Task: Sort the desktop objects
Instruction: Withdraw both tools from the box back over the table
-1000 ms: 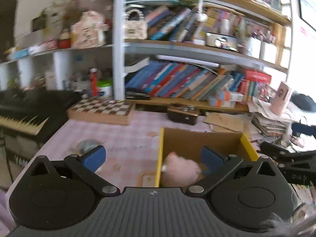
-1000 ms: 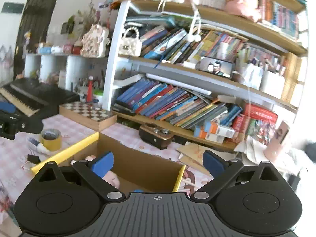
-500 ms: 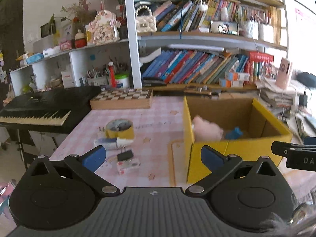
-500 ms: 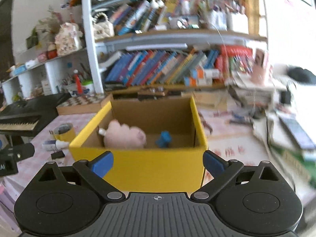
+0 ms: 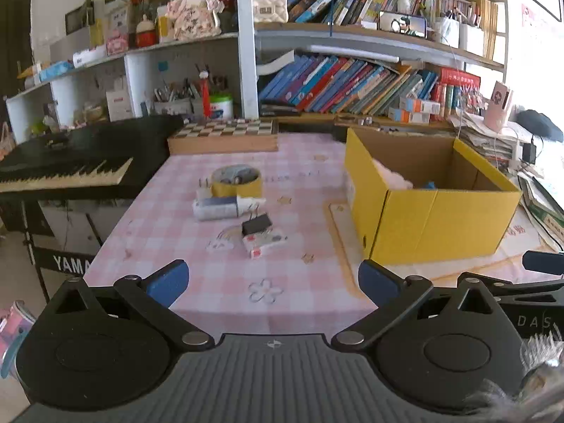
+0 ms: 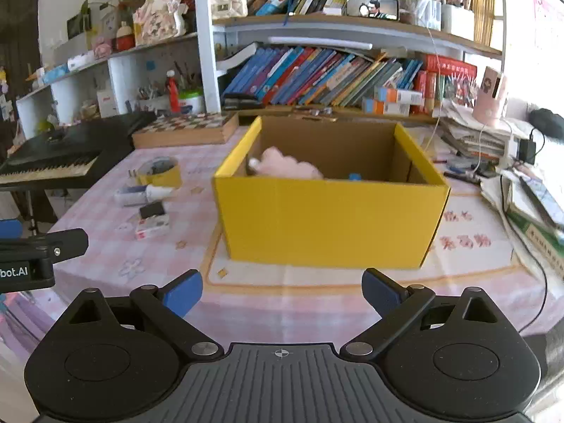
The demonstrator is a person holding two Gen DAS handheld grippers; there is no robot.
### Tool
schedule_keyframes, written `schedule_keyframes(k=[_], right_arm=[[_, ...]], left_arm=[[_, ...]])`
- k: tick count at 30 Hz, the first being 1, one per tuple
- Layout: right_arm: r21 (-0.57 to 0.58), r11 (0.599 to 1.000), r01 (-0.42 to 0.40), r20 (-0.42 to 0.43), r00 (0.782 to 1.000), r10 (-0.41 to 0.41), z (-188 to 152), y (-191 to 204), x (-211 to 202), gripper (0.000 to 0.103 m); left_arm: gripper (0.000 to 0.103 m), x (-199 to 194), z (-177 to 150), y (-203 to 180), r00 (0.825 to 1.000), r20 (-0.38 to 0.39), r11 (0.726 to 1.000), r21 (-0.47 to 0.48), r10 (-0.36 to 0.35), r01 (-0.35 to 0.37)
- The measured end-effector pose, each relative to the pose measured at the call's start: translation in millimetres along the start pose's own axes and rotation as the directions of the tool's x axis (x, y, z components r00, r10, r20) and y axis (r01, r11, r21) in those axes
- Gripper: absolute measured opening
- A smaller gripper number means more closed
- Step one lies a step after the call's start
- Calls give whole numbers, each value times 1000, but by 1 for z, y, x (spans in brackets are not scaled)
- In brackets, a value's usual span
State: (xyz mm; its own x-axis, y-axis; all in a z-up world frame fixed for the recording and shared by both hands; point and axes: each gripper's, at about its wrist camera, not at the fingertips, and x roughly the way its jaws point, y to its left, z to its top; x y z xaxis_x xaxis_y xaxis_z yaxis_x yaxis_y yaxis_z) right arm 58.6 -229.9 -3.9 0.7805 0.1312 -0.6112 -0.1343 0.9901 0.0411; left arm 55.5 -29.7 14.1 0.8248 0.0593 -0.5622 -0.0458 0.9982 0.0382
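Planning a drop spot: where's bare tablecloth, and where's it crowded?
Free: the front strip between the yellow box, the small card box and the near table edge; also between the tape roll and chessboard. Crowded: the tape, tube, binder clip cluster, and right of the box.

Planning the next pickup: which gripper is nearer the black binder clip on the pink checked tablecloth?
Left. The left gripper faces the black binder clip nearly straight ahead; the right gripper sits before the yellow cardboard box, clip off to its left.
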Motion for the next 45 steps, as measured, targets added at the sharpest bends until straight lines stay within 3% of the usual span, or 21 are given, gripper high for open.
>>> schedule_keyframes(k=[7,14,26,37,45], right_arm=[[12,1000,-8,-52,999,8,-16,35,-6,99],[2,999,-39,-61,997,39,-20,70,-9,99],[-56,992,-111,-52,993,109,-16,124,-6,99],[-111,982,-156,-71,986,149,-10,153,-2,99],[-145,973,-178,-70,983,169,-11,160,5,98]], left_arm=[[103,-3,-18,29,998,-57,999,28,-26,28],[103,-11,-25,61,998,-55,999,32,-19,21],[103,-16,-29,116,999,-36,999,-46,25,-26],[103,-19,-32,142,998,-33,995,-87,53,-56],[103,-10,-27,146,999,-22,992,-124,26,-29]])
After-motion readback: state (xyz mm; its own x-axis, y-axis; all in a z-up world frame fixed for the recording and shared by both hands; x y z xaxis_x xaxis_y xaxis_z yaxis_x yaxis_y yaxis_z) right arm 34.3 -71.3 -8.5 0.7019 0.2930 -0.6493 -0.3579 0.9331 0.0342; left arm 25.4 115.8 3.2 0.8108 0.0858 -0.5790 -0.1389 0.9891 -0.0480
